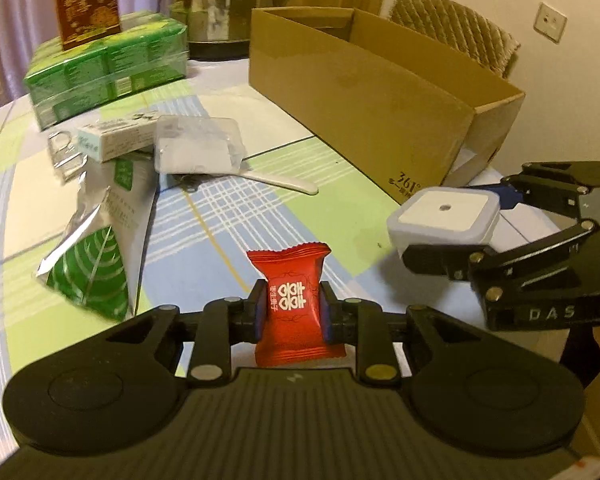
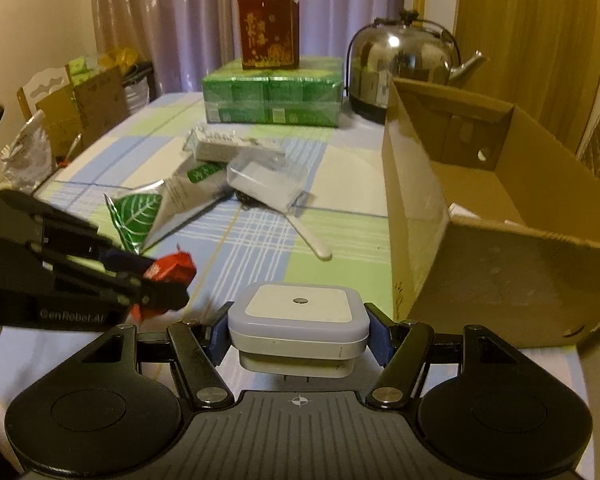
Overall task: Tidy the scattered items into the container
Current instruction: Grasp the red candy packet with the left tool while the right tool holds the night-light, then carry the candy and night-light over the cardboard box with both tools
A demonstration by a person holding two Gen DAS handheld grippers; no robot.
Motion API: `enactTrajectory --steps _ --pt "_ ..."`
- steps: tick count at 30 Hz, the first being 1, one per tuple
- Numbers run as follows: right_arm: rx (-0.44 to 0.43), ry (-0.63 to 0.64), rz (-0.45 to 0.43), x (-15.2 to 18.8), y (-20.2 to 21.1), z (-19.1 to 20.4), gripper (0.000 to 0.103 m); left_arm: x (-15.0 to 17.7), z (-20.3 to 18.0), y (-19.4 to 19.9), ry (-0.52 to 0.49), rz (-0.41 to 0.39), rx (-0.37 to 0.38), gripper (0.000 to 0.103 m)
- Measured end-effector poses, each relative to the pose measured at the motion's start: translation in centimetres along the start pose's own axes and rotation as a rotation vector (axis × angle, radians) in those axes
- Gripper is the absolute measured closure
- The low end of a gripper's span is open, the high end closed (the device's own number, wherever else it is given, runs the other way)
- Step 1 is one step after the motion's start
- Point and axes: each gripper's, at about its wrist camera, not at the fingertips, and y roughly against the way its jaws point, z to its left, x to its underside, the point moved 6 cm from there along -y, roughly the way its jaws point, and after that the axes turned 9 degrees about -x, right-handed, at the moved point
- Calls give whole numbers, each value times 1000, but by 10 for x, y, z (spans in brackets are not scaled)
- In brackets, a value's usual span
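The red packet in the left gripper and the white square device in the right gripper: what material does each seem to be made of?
Red packet: likely thin glossy plastic film, with crimped zigzag ends and a printed face. White square device: apparently hard, smooth plastic, with a frosted translucent top rim and metal prongs underneath. It looks like a plug-in night light.

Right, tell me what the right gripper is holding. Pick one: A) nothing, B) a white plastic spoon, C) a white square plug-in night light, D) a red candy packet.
C: the right gripper is shut on the white square night light, its blue pads pressed to both sides and plug prongs showing underneath; the red candy packet is in the left gripper.
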Motion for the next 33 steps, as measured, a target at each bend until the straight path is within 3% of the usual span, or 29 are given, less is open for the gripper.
enactTrajectory --steps 7,18,33 --pt "-6 -26 -50 1 34 -1 40 10 -14 28 56 11 -23 82" --pt "-1 -74 -108 5 74 -15 40 8 -49 55 26 6 -38 82" --pt "34 -117 -162 2 109 -49 40 -19 -85 59 -33 -16 -5 82"
